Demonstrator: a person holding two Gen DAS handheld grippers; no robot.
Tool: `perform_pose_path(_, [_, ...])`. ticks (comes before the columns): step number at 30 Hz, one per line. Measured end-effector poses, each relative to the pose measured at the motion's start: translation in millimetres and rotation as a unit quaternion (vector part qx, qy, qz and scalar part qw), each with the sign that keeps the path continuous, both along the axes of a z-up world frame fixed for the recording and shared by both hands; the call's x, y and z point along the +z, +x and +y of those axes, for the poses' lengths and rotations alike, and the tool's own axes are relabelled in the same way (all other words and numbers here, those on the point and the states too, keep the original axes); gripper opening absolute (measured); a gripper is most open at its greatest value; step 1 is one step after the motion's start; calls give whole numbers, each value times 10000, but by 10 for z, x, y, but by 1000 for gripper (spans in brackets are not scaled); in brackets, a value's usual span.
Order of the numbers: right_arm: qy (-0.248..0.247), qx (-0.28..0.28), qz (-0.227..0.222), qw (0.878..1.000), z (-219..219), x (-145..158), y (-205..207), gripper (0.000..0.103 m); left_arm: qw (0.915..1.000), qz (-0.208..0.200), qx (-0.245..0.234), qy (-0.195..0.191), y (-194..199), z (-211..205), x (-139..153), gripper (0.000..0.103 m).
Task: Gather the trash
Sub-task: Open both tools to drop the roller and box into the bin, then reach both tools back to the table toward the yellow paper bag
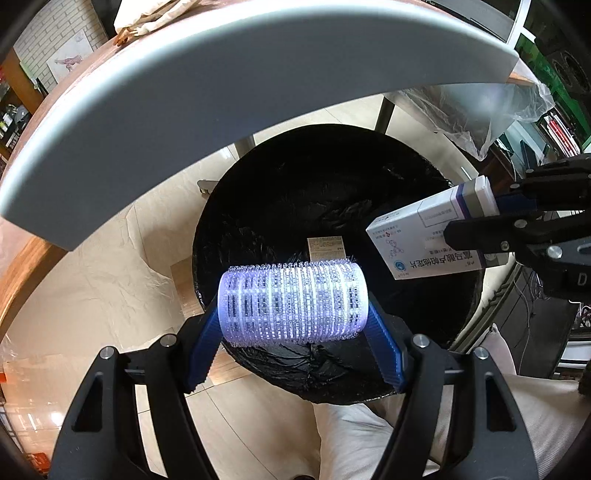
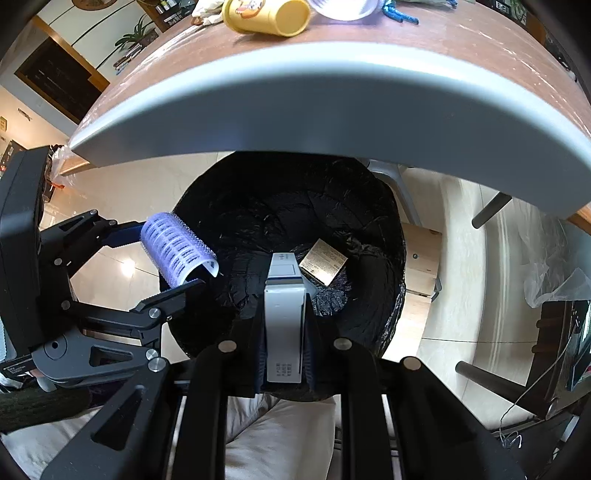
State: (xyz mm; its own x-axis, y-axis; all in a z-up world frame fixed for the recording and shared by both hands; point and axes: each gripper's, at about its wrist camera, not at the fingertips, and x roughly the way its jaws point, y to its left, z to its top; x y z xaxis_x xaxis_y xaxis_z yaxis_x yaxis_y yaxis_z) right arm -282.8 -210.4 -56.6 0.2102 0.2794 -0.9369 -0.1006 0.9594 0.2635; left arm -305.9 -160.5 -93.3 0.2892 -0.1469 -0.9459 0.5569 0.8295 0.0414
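Note:
My left gripper (image 1: 293, 317) is shut on a pale purple hair roller (image 1: 291, 301) and holds it over the near rim of a bin lined with a black bag (image 1: 295, 177). The roller also shows in the right wrist view (image 2: 177, 253). My right gripper (image 2: 284, 314) is shut on a white medicine box (image 2: 284, 321) and holds it over the bin's (image 2: 258, 206) opening. The box also shows at the right of the left wrist view (image 1: 428, 236). A small tan packet (image 2: 323, 262) lies at the bottom of the bin.
The wooden table's grey edge (image 2: 332, 99) arches above the bin. On it lie a tipped yellow cup (image 2: 266, 14), a white lid (image 2: 343, 7) and a blue cord (image 2: 399, 13). Table legs (image 2: 491, 210) and a clear plastic bag (image 1: 480, 110) stand to the right. Pale tile floor surrounds the bin.

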Motion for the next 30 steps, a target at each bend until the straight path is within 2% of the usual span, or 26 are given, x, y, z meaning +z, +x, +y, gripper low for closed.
perform_pose_path(7, [-73, 2, 97, 9999, 34, -112, 33, 18, 9999, 32, -56, 134, 24, -54, -99, 72])
perform_pose_path(11, [-77, -69, 103, 9999, 28, -137, 40, 19, 10000, 41, -19, 74, 51, -67, -126, 72])
perform_pose_path(12, [-67, -105, 84, 9999, 17, -134, 36, 28, 9999, 86, 1, 54, 68, -57, -131, 73])
perform_pose_path(13, [-5, -153, 95, 9998, 6, -125, 38, 35, 9999, 155, 20, 26, 85, -46, -144, 78])
perform_pose_path(14, [52, -211, 77, 9997, -10, -113, 31, 48, 9999, 167, 25, -7, 88, -41, -146, 81])
perform_pose_path(15, [76, -267, 36, 9996, -22, -92, 17, 53, 9999, 152, 17, -32, 84, -38, -139, 82])
perform_pose_path(19, [171, -372, -16, 9992, -73, -24, -10, 58, 9999, 107, -28, -99, 48, -8, -116, 85])
perform_pose_path(24, [247, -446, -132, 9986, -165, 111, -96, 65, 9983, 349, 91, -457, 51, 81, -71, 85])
perform_pose_path(27, [281, -504, -303, 9979, -235, 349, -172, 65, 9974, 226, 107, -673, -12, 143, 126, 85])
perform_pose_path(29, [293, -471, -595, 9967, -264, 588, -259, 66, 9961, -39, 49, -880, -118, 205, 406, 85])
perform_pose_path(30, [260, -452, -805, 9954, -286, 749, -310, 71, 9947, -162, 23, -1018, -165, 243, 561, 85])
